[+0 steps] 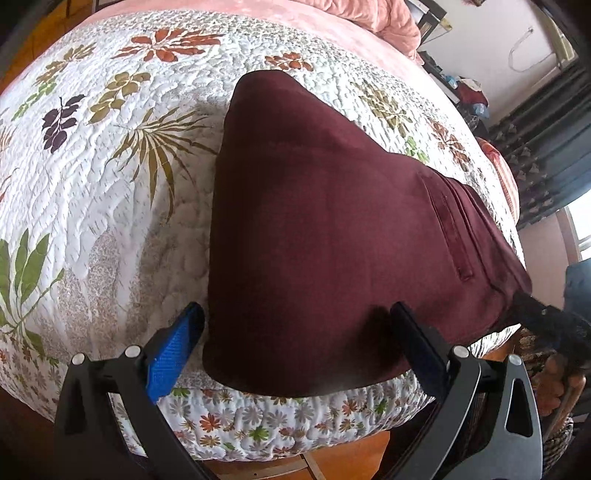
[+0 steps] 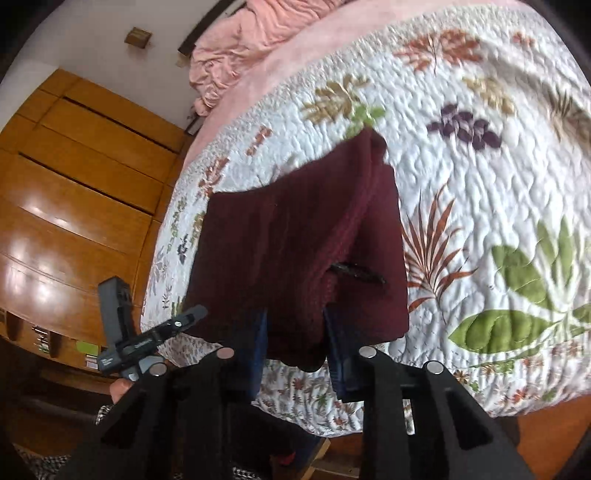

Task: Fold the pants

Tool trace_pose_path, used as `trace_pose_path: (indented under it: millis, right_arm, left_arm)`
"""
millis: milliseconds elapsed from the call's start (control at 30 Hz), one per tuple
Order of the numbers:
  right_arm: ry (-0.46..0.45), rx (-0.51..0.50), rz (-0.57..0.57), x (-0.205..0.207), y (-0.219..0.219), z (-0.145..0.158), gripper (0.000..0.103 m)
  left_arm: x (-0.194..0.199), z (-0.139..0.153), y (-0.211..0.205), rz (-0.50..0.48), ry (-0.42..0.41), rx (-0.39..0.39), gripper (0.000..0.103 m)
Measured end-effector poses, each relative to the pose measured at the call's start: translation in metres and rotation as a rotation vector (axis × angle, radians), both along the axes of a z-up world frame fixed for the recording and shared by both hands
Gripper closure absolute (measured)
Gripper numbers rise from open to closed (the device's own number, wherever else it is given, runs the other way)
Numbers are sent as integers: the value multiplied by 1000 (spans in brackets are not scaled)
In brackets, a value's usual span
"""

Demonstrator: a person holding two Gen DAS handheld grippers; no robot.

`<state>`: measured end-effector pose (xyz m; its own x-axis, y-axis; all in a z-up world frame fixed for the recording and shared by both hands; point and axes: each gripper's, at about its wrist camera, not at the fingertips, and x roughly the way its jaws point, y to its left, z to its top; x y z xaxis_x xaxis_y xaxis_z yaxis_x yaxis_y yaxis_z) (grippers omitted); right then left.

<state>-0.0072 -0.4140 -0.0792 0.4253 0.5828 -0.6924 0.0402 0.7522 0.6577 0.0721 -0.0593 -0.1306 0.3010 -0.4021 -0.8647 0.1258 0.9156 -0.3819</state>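
Observation:
The maroon pants lie folded on the floral quilt, reaching the bed's near edge. My left gripper is open, its blue-padded fingers astride the pants' near corner without pinching it. In the right wrist view the pants hang partly lifted, a black drawstring showing. My right gripper is shut on the waistband end of the pants. The left gripper shows at the left of that view.
A pink blanket is bunched at the head of the bed. A wooden wardrobe stands beside the bed. Dark curtains and a cluttered side table are on the far side. The wooden floor shows below the bed edge.

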Motion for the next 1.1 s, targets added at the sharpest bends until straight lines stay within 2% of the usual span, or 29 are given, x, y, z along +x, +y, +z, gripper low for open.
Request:
trace_pose_path:
  millis: [67, 133, 200, 267, 367, 500, 567, 667, 767, 800, 867, 967, 1033, 1100]
  right_arm:
    - [20, -28, -8, -1, -3, -1, 75]
    - [80, -77, -15, 1, -3, -24, 75]
    - [113, -53, -17, 3, -3, -44, 74]
    - [91, -6, -28, 0, -9, -45, 71]
    - [67, -26, -22, -3, -9, -32, 62]
    - [-21, -168, -55, -13, -5, 4, 62]
    - [-83, -168, -60, -17, -2, 24, 62]
    - [-134, -167, -18, -13, 13, 38, 63]
    - [-79, -207, 8, 0, 26, 21, 66]
    - [-26, -237, 7, 5, 28, 5, 68]
    - [32, -269, -9, 6, 25, -18, 80]
    - [19, -219, -29, 2, 18, -23, 80]
    - [-2, -180, -24, 1, 14, -16, 77]
    - [-26, -135, -27, -2, 6, -6, 63]
  left_arm:
    - [-1, 0, -2, -12, -2, 3, 3]
    - [0, -4, -6, -21, 3, 11, 3]
    - [1, -9, -8, -21, 15, 13, 2]
    - [2, -10, -6, -15, 20, 0, 2]
    - [2, -2, -5, -17, 16, 12, 3]
    - [-2, 19, -4, -23, -48, 41, 3]
    - [-2, 27, -6, -30, -67, 48, 3]
    - [-1, 30, -10, -46, -78, 50, 3]
    - [3, 17, -16, -56, -47, 74, 3]
    - [5, 10, -17, -58, -33, 89, 3]
    - [8, -3, -18, -61, -3, 79, 2]
    - [11, -12, -8, -29, 46, -7, 2]
    - [11, -7, -4, -25, 51, -17, 3]
    - [9, 3, 1, -37, 23, -13, 3]
